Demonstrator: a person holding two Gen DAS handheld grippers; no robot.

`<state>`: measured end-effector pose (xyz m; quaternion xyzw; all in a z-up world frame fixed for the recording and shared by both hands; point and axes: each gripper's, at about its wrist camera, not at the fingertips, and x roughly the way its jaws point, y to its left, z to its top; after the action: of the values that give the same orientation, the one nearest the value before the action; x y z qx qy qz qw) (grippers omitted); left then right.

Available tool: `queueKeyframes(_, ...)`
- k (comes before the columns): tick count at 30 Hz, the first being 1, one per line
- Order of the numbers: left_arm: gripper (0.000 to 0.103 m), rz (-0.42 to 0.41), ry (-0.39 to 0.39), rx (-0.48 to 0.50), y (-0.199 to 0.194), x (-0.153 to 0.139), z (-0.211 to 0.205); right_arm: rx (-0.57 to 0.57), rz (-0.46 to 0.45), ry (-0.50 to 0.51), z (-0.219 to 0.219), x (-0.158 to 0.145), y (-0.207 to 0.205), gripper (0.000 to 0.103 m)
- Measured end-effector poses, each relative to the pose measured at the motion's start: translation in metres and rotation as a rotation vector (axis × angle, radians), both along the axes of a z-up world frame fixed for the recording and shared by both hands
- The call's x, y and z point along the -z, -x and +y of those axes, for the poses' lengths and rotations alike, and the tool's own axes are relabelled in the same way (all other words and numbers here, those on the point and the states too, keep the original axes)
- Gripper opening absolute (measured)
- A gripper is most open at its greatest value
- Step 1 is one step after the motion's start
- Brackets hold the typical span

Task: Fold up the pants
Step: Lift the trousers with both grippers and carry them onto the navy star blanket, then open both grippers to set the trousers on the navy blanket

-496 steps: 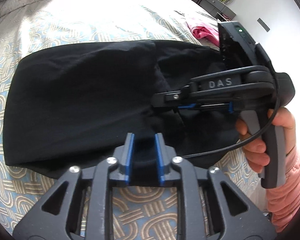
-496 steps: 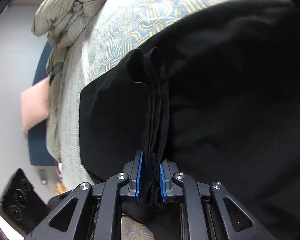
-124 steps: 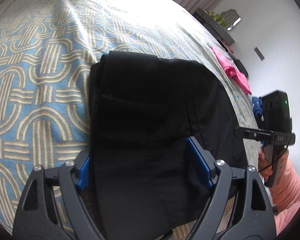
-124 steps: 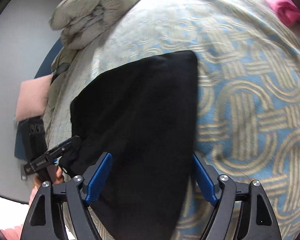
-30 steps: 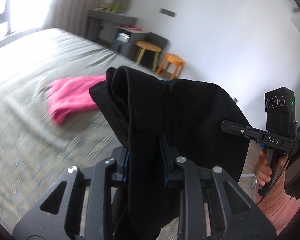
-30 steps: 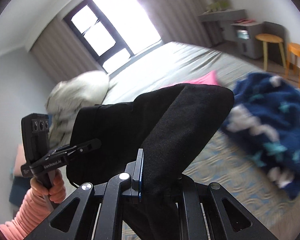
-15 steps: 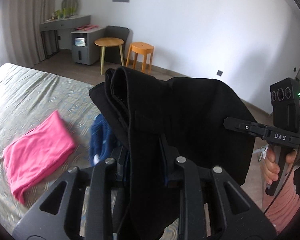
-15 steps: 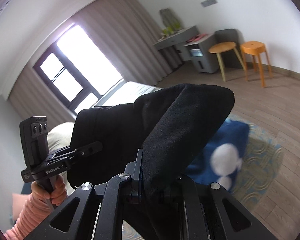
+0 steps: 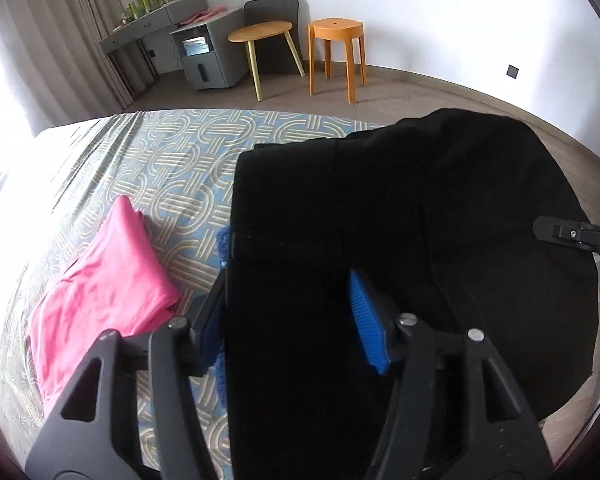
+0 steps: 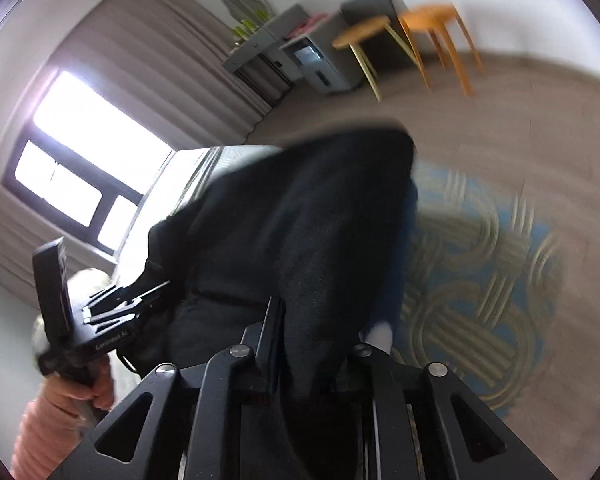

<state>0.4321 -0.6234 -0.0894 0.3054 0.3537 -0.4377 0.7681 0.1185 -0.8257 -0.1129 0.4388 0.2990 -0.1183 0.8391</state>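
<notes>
Folded black fabric pants (image 9: 400, 216) lie over the corner of the bed with the blue-and-beige interlocking-ring patterned cover (image 9: 168, 160), on top of a dark blue fleecy item (image 9: 223, 240) of which only an edge shows; placement beside the folded pink garment (image 9: 100, 284) suggests a row of finished items, so the fold itself appears complete and this moment reads as the set-down.

Left gripper (image 9: 288, 312): its blue-padded fingers (image 9: 366, 320) stand apart on either side of the near end of the bundle, no longer pinching it; the spread is presumably meant to let the cloth settle without dragging a layer back out.

Right gripper (image 10: 312, 328): black cloth runs between its fingers, but the view is motion-blurred and the pads are hidden by fabric; whether it clamps or has let go cannot be told. In the left wrist view only its finger tip (image 9: 572, 236) shows, at the far right edge of the pants.

Judgement: both tools hold opposite ends so that the stacked layers stay aligned; a withdrawal with cloth caught on one side could skew the top layer.
</notes>
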Motion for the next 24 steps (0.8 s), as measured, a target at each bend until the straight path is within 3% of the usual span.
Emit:
queueKeyframes(4,0.066,0.032,-0.003,-0.009,-0.009,-0.001,0.001,-0.013,0.003,0.032,0.001,-0.004,0.002,0.018)
queueKeyframes(11,0.067,0.005,0.017,-0.018,-0.01,0.005,0.004,-0.008,0.036,0.099,0.013,-0.01,-0.002,0.023)
queueKeyframes(16,0.067,-0.047,-0.005,-0.015,-0.005,0.002,-0.001,0.032,0.116,0.125,0.017,-0.02,0.005,0.048)
queueKeyframes(24,0.067,-0.034,0.03,-0.055,0.003,-0.013,0.018,0.107,0.163,0.156,0.028,-0.038,0.041,0.049)
